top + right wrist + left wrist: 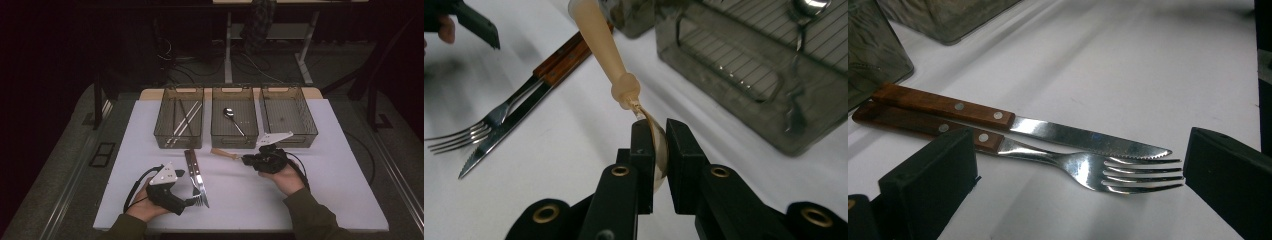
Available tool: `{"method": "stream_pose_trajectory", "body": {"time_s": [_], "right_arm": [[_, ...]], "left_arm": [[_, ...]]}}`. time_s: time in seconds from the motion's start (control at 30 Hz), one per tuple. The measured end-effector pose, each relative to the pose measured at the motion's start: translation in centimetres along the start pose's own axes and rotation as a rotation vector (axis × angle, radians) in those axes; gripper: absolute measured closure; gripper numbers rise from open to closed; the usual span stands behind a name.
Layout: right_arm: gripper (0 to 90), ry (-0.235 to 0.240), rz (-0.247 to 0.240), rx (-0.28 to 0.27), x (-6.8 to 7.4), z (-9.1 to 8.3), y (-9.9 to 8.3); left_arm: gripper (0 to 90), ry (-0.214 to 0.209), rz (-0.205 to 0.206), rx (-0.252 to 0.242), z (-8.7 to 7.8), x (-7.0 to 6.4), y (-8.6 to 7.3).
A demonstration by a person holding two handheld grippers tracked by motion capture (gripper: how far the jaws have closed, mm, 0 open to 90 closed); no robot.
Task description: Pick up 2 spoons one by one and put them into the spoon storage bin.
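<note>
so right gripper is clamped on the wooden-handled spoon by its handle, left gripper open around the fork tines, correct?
Not quite. The right gripper is shut on the spoon by its metal bowl, not its handle; the handle sticks out free beyond the jaws, as the right gripper view shows. The rest holds: the left gripper is open, jaws either side of the fork.
</note>
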State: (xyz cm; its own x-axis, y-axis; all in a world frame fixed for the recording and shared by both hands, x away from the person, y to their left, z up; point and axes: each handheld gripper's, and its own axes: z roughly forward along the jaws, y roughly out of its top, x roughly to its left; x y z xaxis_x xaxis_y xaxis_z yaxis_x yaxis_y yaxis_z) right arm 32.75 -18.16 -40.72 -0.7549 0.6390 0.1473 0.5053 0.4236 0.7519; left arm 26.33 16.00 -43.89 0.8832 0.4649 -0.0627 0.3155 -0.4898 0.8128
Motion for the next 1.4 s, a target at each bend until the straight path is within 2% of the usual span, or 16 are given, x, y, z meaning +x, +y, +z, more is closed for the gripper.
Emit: {"method": "stream_pose_trajectory", "body": {"time_s": [0.37,0.5,0.63,0.83,0.97,1.0,1.03,1.1,1.13,1.27,1.4], "right_arm": [[82.1,-0.077,0.015,-0.059,-1.2,-1.9,1.9],[82.1,-0.109,0.037,-0.100,-2.1,-2.4,3.1],[82.1,-0.150,0.051,-0.113,-3.2,-2.2,4.5],[82.1,-0.216,0.070,-0.055,-4.9,-0.5,6.2],[81.5,-0.237,0.080,-0.008,-5.7,0.7,6.8],[80.9,-0.230,0.082,0.001,-5.9,1.0,6.9],[79.6,-0.218,0.084,0.013,-6.0,1.3,6.9],[66.0,-0.217,0.071,0.006,-6.0,1.8,7.0],[62.1,-0.224,0.068,-0.002,-6.0,1.9,7.0],[49.7,-0.221,0.099,-0.033,-5.9,1.7,6.9],[40.2,-0.179,0.118,-0.079,-5.7,0.8,6.6]], "left_arm": [[0.0,0.001,-0.012,-0.001,0.1,0.1,0.0],[0.0,0.002,-0.016,-0.004,0.2,0.1,0.0],[0.0,0.003,-0.018,-0.003,0.2,0.1,-0.1],[0.0,0.001,-0.019,-0.005,0.1,0.1,-0.1],[0.0,-0.001,-0.017,-0.006,0.1,0.1,-0.1],[0.0,-0.001,-0.017,-0.007,0.1,0.1,-0.1],[0.0,-0.001,-0.017,-0.007,0.1,0.1,-0.1],[0.0,0.000,-0.017,-0.006,0.1,0.1,-0.1],[0.0,-0.001,-0.017,-0.009,0.0,0.1,-0.1],[0.0,0.001,-0.017,-0.010,0.0,0.1,-0.1],[0.0,0.003,-0.017,-0.008,0.0,0.1,-0.1]]}}
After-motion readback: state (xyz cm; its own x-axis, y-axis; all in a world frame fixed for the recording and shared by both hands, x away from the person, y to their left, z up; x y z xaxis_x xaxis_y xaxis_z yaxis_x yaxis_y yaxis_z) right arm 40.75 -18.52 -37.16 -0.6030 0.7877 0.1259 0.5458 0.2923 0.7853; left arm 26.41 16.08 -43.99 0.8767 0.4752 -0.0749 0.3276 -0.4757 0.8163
